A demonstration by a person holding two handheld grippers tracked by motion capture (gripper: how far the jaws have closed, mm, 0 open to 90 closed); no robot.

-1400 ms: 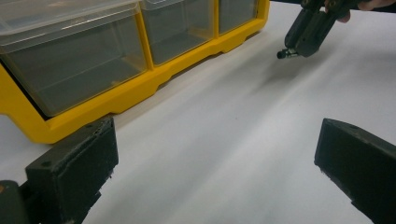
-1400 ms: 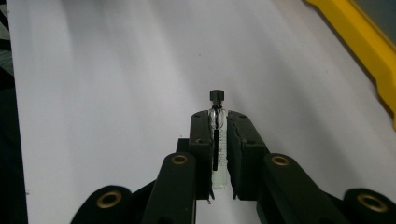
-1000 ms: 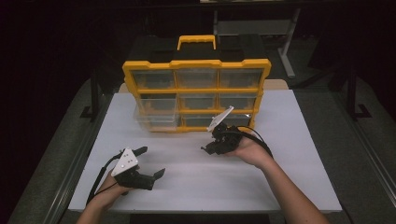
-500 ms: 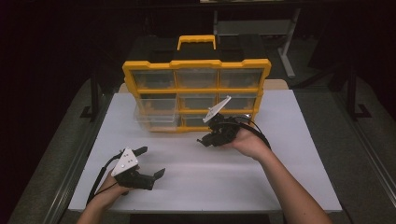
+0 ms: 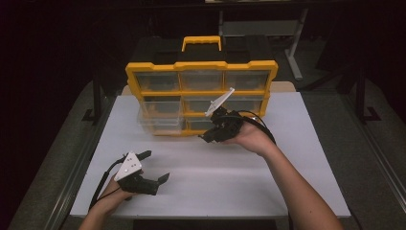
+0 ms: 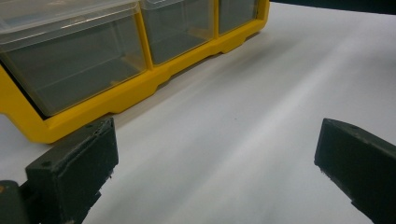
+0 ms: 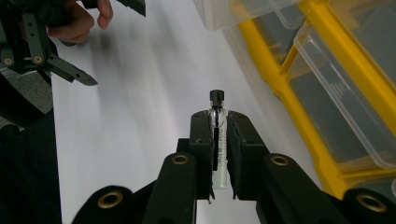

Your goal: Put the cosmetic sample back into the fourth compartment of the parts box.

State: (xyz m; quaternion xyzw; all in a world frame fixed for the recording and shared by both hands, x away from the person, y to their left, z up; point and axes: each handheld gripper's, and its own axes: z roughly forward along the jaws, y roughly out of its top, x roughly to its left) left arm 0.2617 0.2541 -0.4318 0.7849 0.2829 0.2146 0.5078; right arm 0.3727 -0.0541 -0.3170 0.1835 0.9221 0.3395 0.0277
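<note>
A yellow organiser case with clear drawers stands upright at the back of the white table. Its middle-left drawer is pulled out toward me. My right gripper hovers in front of the case's lower middle, shut on a small clear glass vial with a black cap, which sticks out past the jaw tips. My left gripper rests near the table's front left with its jaws wide apart and nothing between them. In the left gripper view the case's yellow base lies ahead.
The case's yellow carry handle rises at the top. In the right gripper view the pulled-out clear drawers lie at the right, and the other hand with its gripper is at the upper left. Dark floor surrounds the table.
My right gripper has risen with the vial and drifted a little toward the case. The left gripper has stayed where it was.
</note>
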